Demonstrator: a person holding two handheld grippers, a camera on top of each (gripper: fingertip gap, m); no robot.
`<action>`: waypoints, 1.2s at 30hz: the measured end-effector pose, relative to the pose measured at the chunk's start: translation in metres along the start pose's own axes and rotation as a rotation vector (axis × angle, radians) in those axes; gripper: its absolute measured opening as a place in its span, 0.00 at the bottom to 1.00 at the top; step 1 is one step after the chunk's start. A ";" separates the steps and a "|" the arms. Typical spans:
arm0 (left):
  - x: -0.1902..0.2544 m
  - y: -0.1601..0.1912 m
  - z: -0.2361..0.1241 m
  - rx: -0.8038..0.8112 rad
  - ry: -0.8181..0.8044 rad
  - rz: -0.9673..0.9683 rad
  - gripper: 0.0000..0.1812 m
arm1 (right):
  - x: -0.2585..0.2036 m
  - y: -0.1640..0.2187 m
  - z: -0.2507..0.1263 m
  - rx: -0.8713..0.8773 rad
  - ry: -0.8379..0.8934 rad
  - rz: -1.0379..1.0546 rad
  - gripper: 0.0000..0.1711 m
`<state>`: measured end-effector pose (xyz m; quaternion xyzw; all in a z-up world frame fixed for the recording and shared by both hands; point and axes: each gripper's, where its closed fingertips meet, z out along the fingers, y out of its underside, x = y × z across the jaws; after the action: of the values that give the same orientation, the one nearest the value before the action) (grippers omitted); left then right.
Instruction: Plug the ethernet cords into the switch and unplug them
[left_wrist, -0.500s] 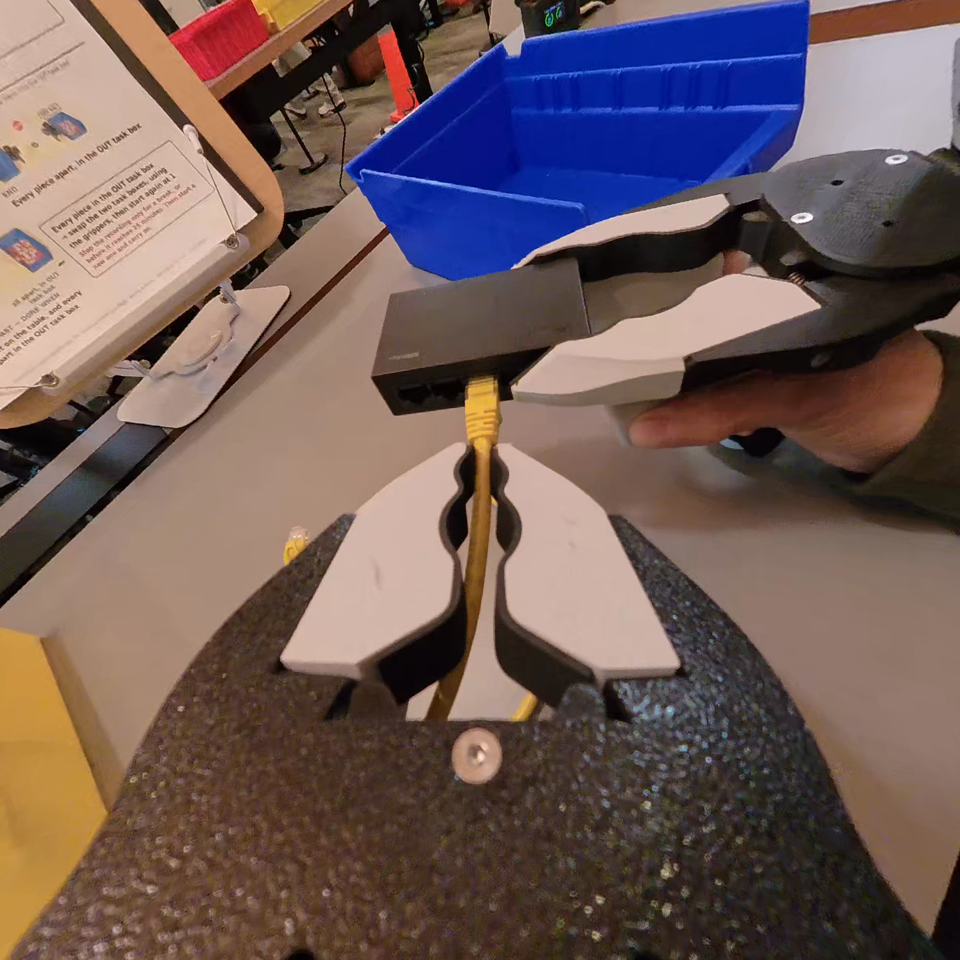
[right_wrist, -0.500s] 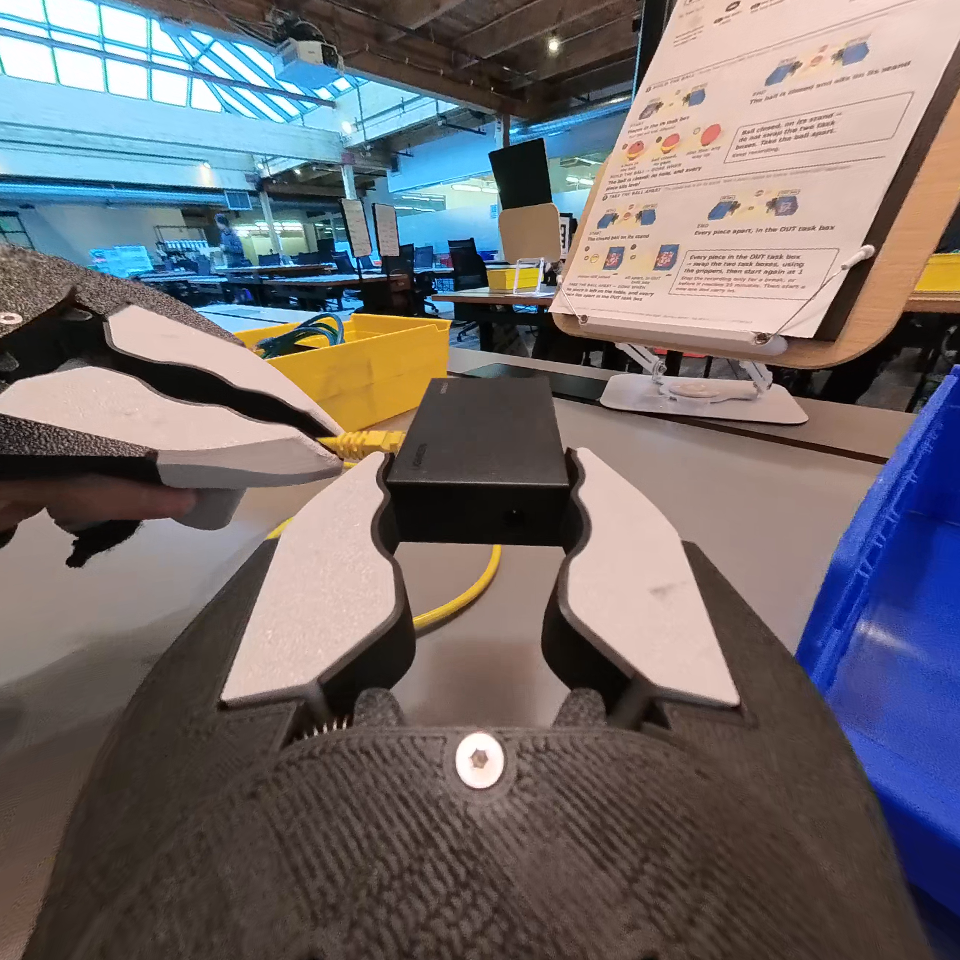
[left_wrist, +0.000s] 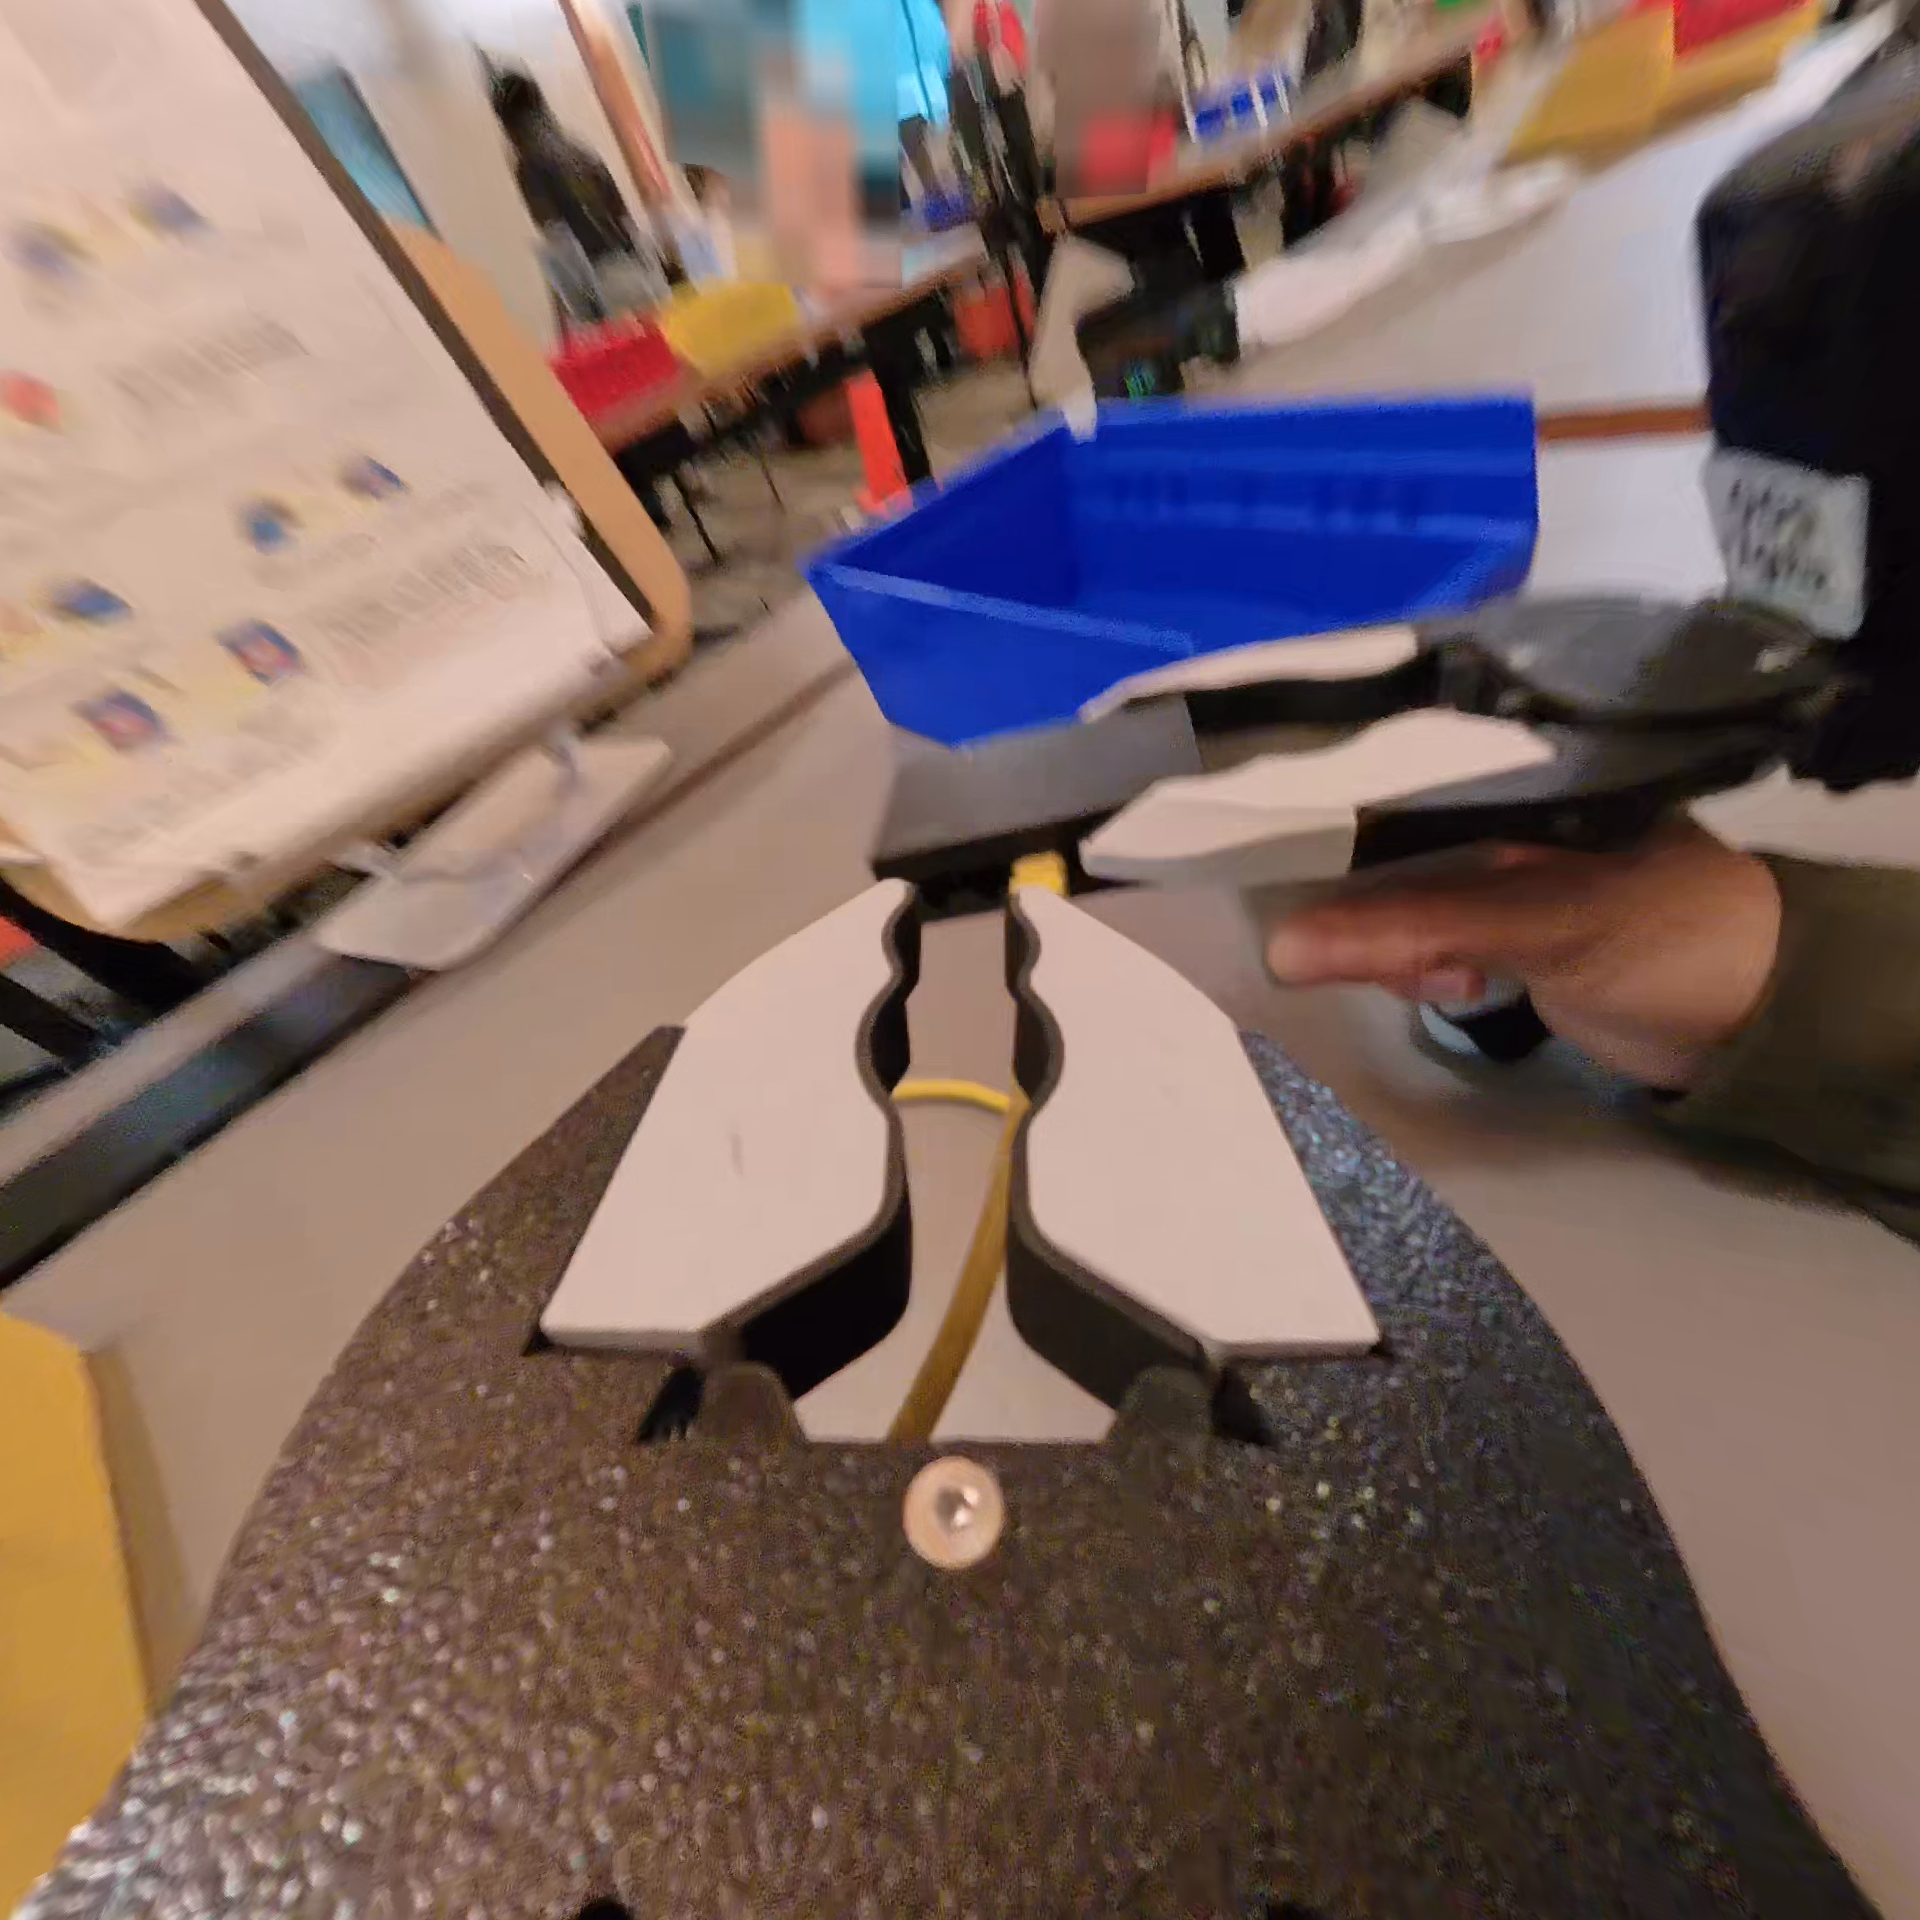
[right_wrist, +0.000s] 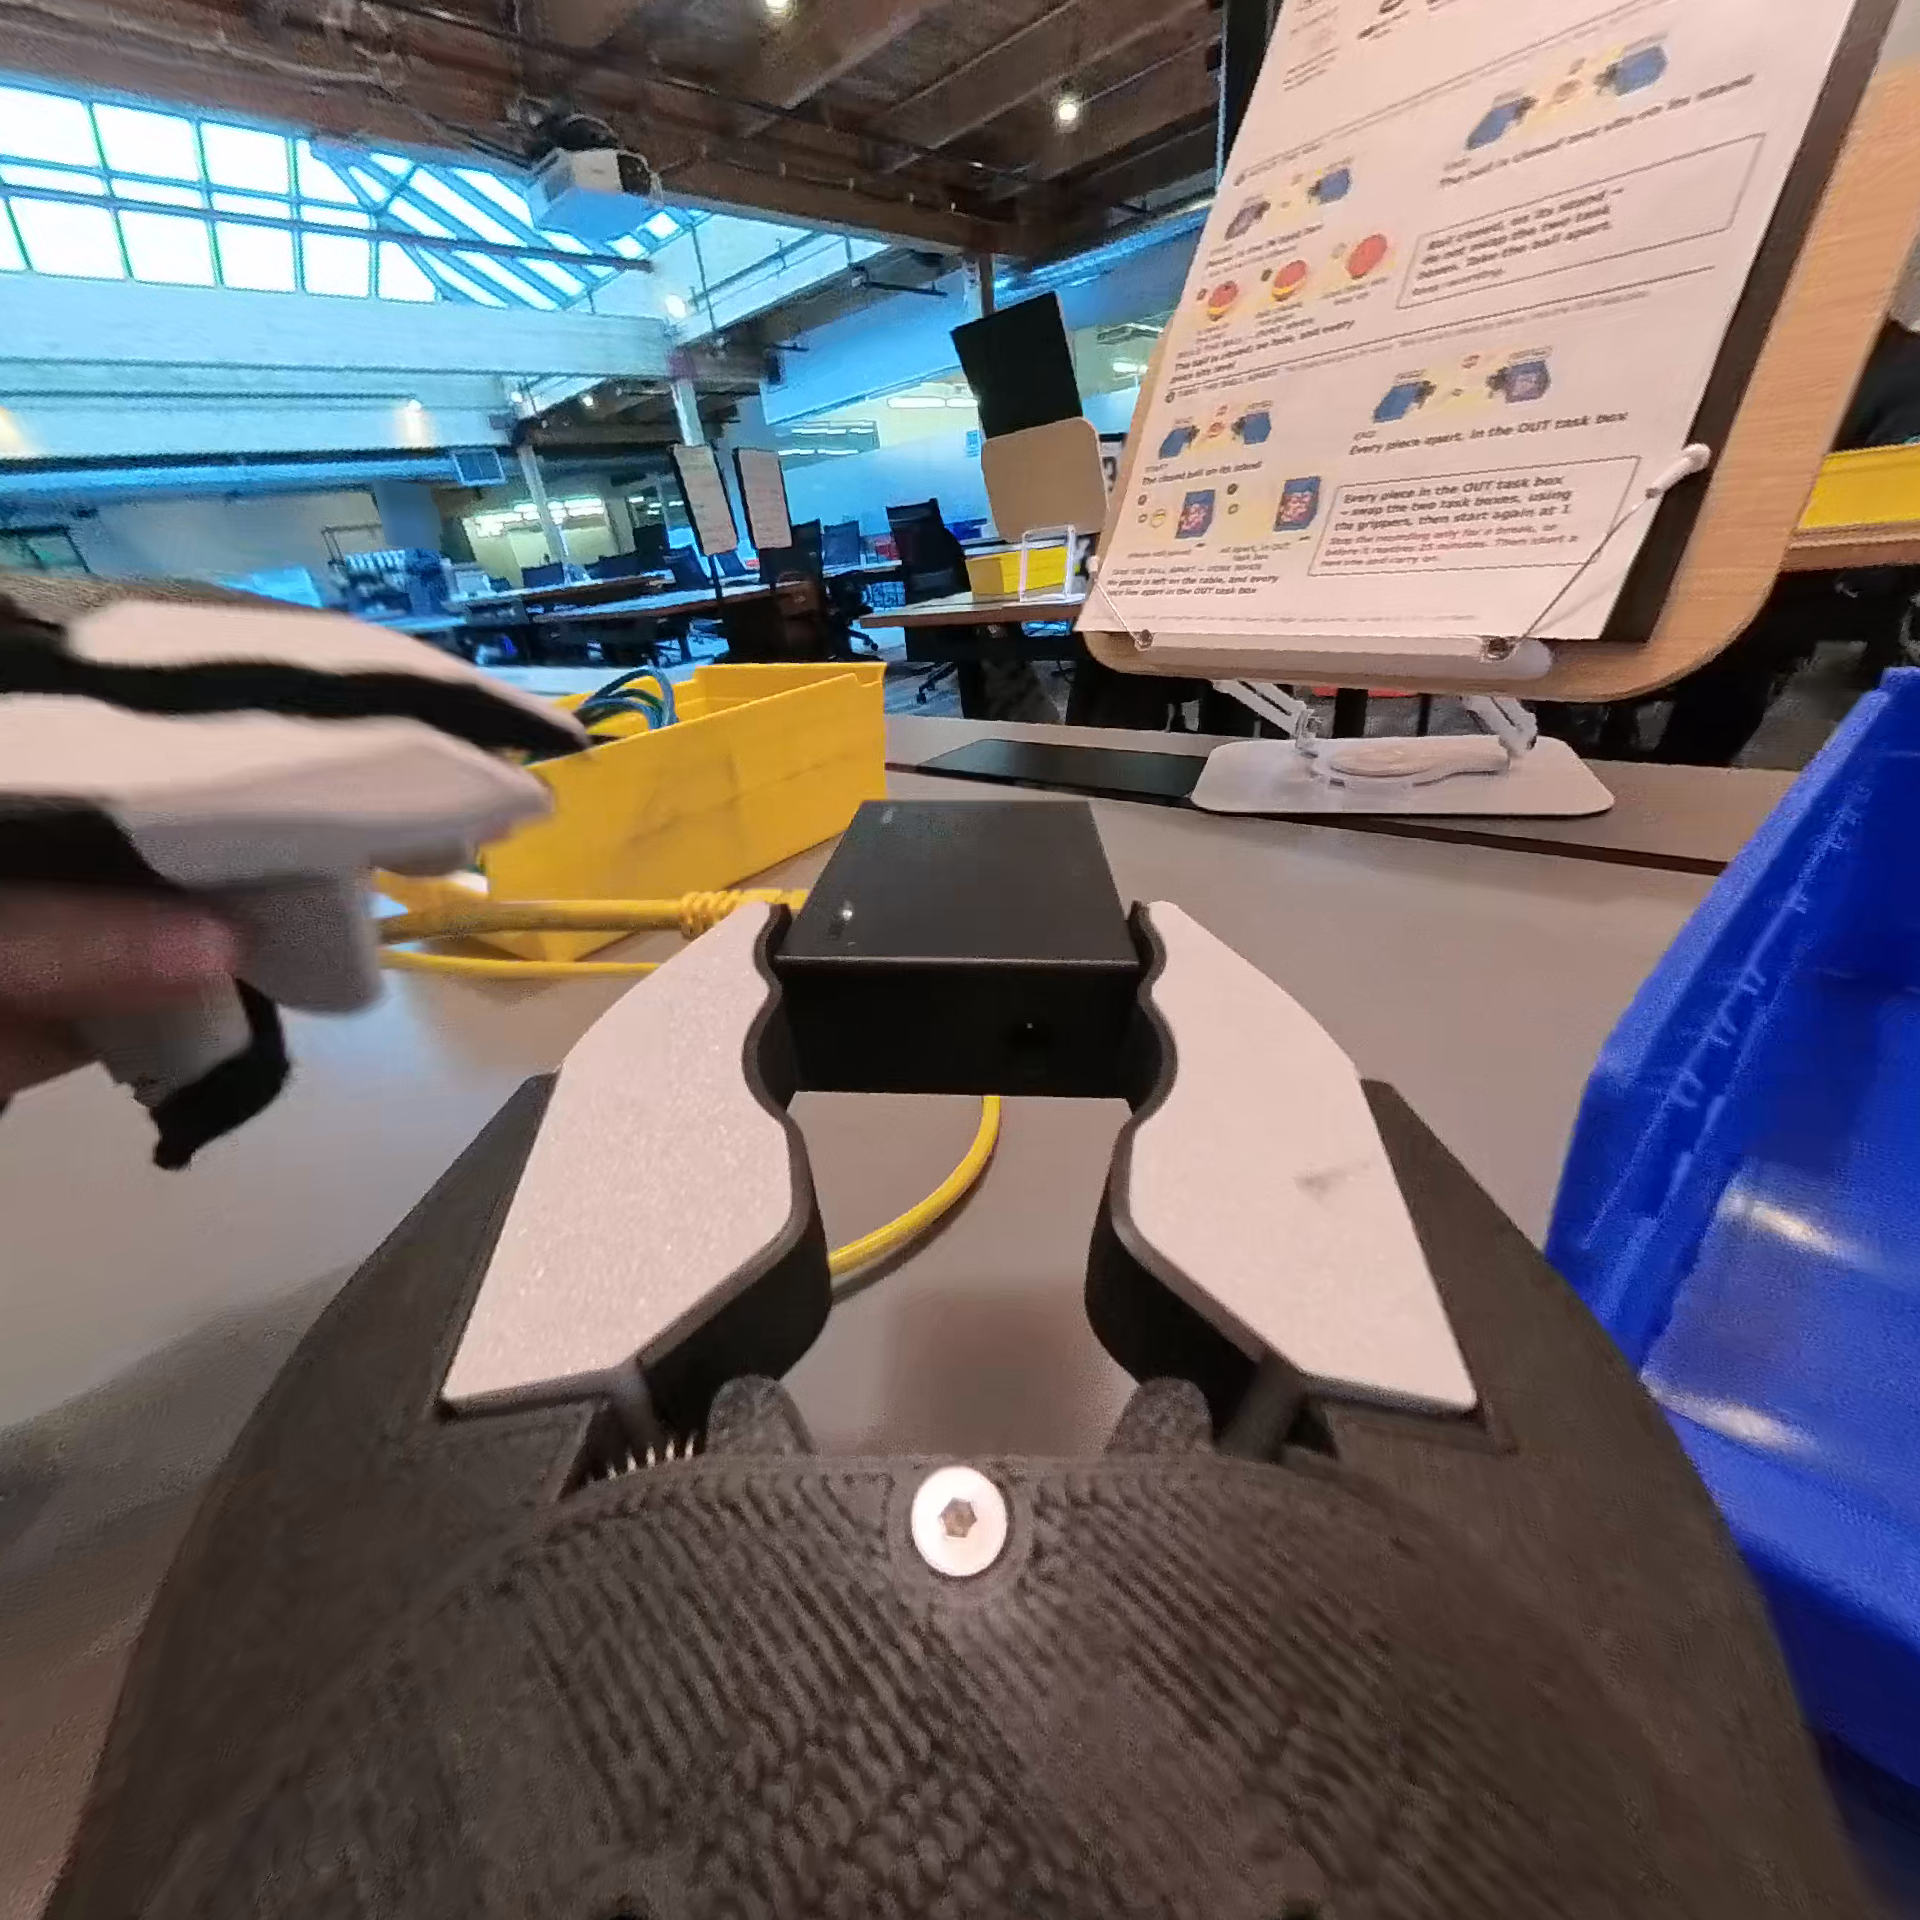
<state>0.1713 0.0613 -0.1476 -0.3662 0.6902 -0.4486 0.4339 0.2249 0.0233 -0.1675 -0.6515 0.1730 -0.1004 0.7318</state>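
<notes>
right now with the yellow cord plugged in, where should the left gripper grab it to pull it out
Probably at the yellow cord's ribbed boot, right behind the plug where it meets the switch. The cord leaves the port face straight and level there, so come in along its line with a finger on each side. The right gripper clamps the switch's sides, bracing a straight pull. The left gripper is open.

- A white instruction sheet is resting on a tilted wooden board at the right of the right wrist view. It is carrying lines of black print, boxed paragraphs and small coloured pictures with captions, sharp enough to read there.
- The same sheet is showing at the left of the left wrist view, where motion blur is smearing its print beyond reading.
- The black switch is bearing a tiny pale mark near its top front left corner, too small to read.
- A white tag on dark clothing is showing dark marks, blurred.
- Distant hanging sheets are too small to read.
</notes>
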 end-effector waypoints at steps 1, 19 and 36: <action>-0.006 -0.013 -0.010 0.067 -0.032 0.008 0.07 | 0.001 0.000 0.000 0.003 -0.004 0.016 0.36; -0.279 0.116 -0.094 -0.359 -0.417 -0.806 0.16 | -0.009 0.003 0.003 -0.023 -0.066 -0.019 0.36; -0.303 0.157 -0.056 -0.580 -0.494 -0.812 0.07 | -0.015 0.003 0.003 -0.019 -0.095 -0.037 0.36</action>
<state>0.2085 0.4006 -0.2003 -0.8014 0.4666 -0.2724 0.2565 0.2122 0.0316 -0.1684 -0.6656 0.1272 -0.0813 0.7309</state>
